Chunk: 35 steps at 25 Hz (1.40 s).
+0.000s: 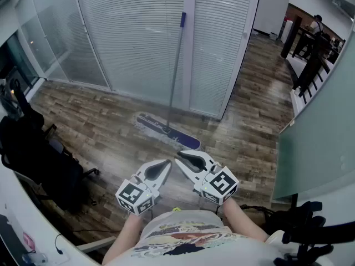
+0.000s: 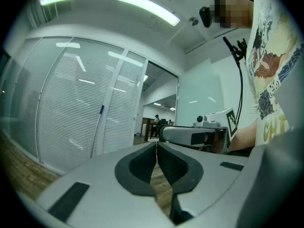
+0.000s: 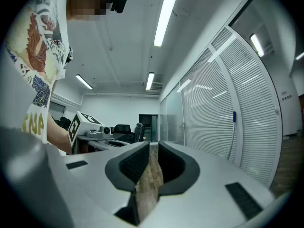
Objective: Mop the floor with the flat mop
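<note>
Flat mop head down on the floor beside the glass wall, handle propped against the blinds. Left claw and right claw both closed, empty, apart from it.

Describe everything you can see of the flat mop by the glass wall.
The flat mop stands unheld. Its long flat head, blue-edged with a pale fringe, lies on the wood floor. Its thin grey pole rises, slightly tilted, to a blue grip that appears to lean on the white frame between the blind-covered glass panels. Nothing else touches it.
</note>
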Available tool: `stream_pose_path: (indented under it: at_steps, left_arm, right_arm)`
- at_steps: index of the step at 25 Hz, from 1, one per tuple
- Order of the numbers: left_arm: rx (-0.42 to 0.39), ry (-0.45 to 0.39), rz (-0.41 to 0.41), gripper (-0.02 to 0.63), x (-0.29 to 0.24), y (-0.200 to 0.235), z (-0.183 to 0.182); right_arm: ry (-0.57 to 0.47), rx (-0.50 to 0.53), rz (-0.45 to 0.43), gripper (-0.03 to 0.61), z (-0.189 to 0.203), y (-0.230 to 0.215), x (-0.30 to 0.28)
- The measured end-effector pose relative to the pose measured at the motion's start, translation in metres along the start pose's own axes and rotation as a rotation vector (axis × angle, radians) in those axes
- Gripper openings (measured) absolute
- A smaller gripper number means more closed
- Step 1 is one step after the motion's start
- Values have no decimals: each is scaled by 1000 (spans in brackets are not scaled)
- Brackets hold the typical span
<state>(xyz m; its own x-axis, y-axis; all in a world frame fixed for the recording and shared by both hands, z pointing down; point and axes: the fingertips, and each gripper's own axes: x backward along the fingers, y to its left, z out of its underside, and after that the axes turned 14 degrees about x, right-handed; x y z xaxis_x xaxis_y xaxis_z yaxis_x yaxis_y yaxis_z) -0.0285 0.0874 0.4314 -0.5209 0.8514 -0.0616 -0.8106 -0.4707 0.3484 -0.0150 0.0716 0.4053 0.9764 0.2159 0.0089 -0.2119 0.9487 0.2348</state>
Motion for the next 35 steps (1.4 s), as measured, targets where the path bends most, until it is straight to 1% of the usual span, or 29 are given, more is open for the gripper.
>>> stream_pose_path:
  at_steps: [6,12,15,22,25,27,29,30,35]
  left_arm:
    - [2,-12,1,14,11,3,1]
    - [-2,-34,-7,14,21,12,-7]
    - [-6,-39,-8,14,28,20,-13]
    - [6,-54,-10,14,41,30,-9]
    - [5,-61,2,14,42,33,-11]
    - [-2,-67,10,14,40,36,-12]
    - [2,-78,8,14,39,39,-11]
    - [9,-84,4,14,38,41,-10]
    - [25,-95,-11,14,31,60,-18]
  right_arm:
    - [11,16,-17,66,2,16,-8]
    - [-13,-38,-4,66,0,16,-16]
    - [-28,-45,3,66,-5,16,-26]
    - [-10,-77,6,66,3,26,-29]
    - [8,-41,-12,64,3,31,-33]
    - [7,25,-23,61,1,34,-37]
    - [-16,111,-28,61,0,36,-39]
    - [-21,132,-29,61,0,36,-40]
    - [3,77,-54,61,8,22,-57]
